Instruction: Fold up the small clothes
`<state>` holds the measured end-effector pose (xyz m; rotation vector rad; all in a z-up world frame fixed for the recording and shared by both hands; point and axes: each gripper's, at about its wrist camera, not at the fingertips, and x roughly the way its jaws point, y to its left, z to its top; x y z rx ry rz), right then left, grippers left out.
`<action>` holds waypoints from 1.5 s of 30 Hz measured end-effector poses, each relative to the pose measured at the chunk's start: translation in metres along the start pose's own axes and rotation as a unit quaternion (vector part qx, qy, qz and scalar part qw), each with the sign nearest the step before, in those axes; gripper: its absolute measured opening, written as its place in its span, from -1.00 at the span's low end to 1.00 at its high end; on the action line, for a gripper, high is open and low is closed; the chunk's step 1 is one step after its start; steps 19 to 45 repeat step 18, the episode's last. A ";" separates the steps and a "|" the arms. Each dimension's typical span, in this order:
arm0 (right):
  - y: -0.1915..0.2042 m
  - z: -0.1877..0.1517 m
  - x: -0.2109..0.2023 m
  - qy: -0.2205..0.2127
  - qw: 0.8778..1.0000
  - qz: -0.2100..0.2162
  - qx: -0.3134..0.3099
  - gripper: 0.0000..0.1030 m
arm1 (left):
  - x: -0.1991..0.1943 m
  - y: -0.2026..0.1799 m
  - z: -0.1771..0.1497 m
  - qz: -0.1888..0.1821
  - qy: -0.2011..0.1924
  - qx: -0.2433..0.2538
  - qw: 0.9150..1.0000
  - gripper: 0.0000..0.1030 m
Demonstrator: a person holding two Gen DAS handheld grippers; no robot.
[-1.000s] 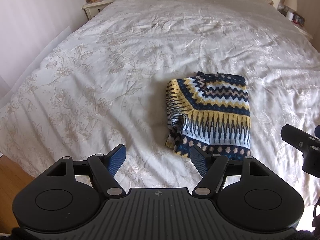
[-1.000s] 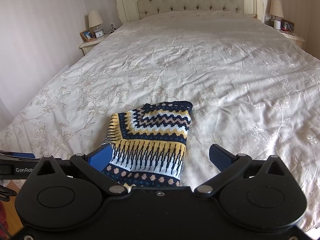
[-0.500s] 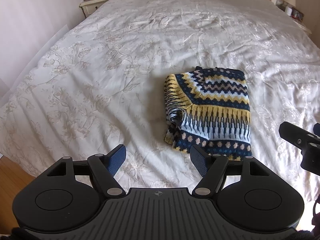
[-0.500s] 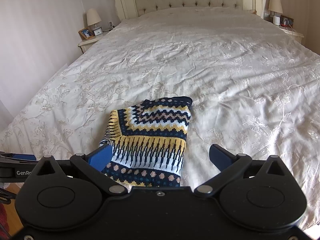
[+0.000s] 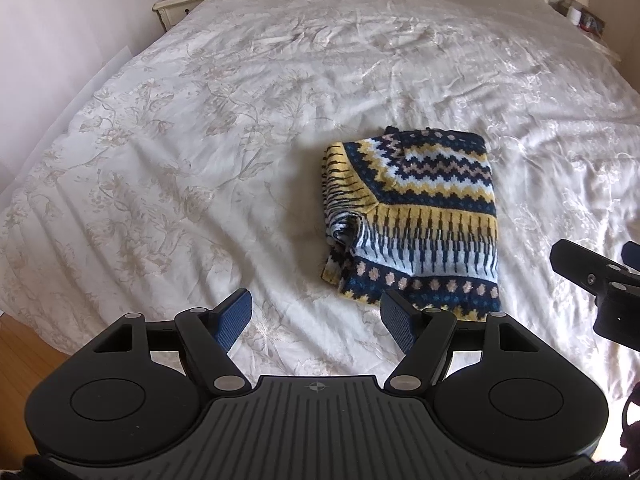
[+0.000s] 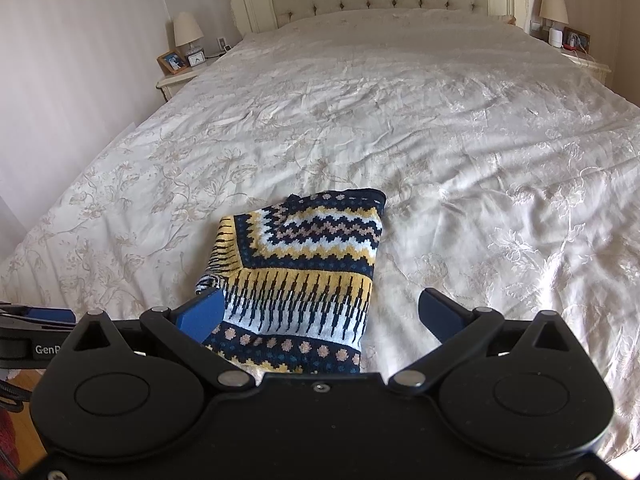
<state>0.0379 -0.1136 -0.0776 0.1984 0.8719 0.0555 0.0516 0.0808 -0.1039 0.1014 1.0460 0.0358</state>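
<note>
Both tongs are empty right now and standing wide apart. The left tongs hover over bare bedspread just to the left of the knit, and the right tongs hang over its near edge with nothing pinched between the blue pads.

So the sweater, that navy, yellow and white zigzag knit, is lying on the bed as a compact, roughly rectangular bundle, close to the foot edge and a bit right of the left tongs. From the right wrist view it sits straight ahead, partly hidden behind the tongs' body.

My read is that the folding on this piece is basically done, or one fold from done. The one messy bit is the left side, where a rolled lump of fabric bulges out instead of lying flat. Can't tell if that's a sleeve or just a bunched edge.

If it were me, the next move would be either tucking that lump in and pressing the stack flat, or leaving it and going for another garment. No other clothes show anywhere on the bed, though. Chunky knit like this springs back, so any tuck needs a firm pinch low on the fold.
</note>
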 end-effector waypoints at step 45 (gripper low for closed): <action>-0.003 0.000 0.009 0.007 1.000 0.000 0.001 0.99 | 0.011 -0.002 0.004 -0.003 0.006 0.000 1.000 0.36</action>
